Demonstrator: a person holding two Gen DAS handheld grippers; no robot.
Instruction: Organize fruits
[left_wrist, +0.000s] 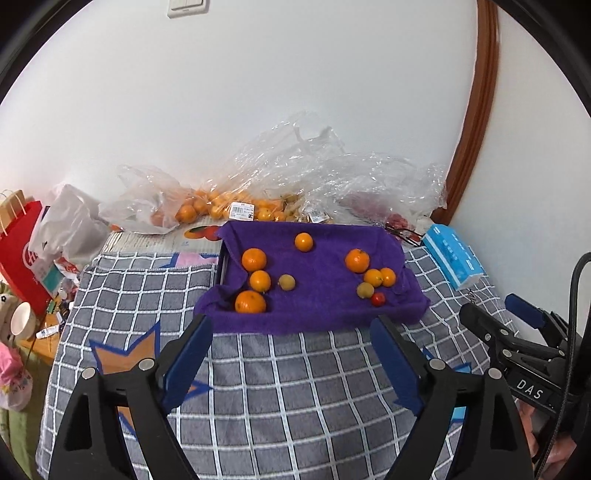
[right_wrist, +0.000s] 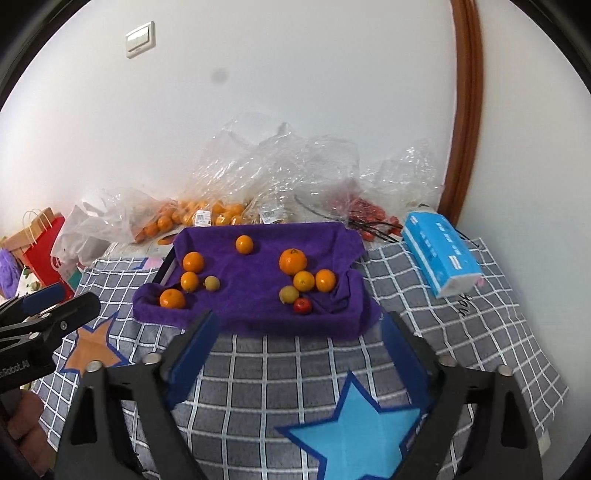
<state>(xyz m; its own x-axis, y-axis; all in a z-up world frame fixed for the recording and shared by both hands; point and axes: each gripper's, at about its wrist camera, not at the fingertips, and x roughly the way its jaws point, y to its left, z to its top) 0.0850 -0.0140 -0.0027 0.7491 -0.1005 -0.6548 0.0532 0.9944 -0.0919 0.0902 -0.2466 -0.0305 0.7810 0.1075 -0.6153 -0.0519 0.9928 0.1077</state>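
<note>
A purple towel (left_wrist: 317, 306) (right_wrist: 251, 306) lines a tray on the checked blanket. Several oranges lie on it in two loose groups: one orange (left_wrist: 250, 301) (right_wrist: 172, 298) sits at the near left, another orange (left_wrist: 357, 260) (right_wrist: 293, 261) at the right. Two yellowish fruits (left_wrist: 286, 282) (right_wrist: 289, 294) and a small red tomato (left_wrist: 378, 299) (right_wrist: 302, 305) lie among them. My left gripper (left_wrist: 291, 328) hangs open before the towel's near edge, nothing between its fingers. My right gripper (right_wrist: 299, 326) is likewise open and empty, short of the towel.
Clear plastic bags (left_wrist: 207, 210) (right_wrist: 207, 216) of oranges and red fruit lie along the wall behind the tray. A blue tissue pack (left_wrist: 452, 258) (right_wrist: 441, 254) rests at the right. A red paper bag (left_wrist: 22, 254) and clutter stand off the blanket's left edge.
</note>
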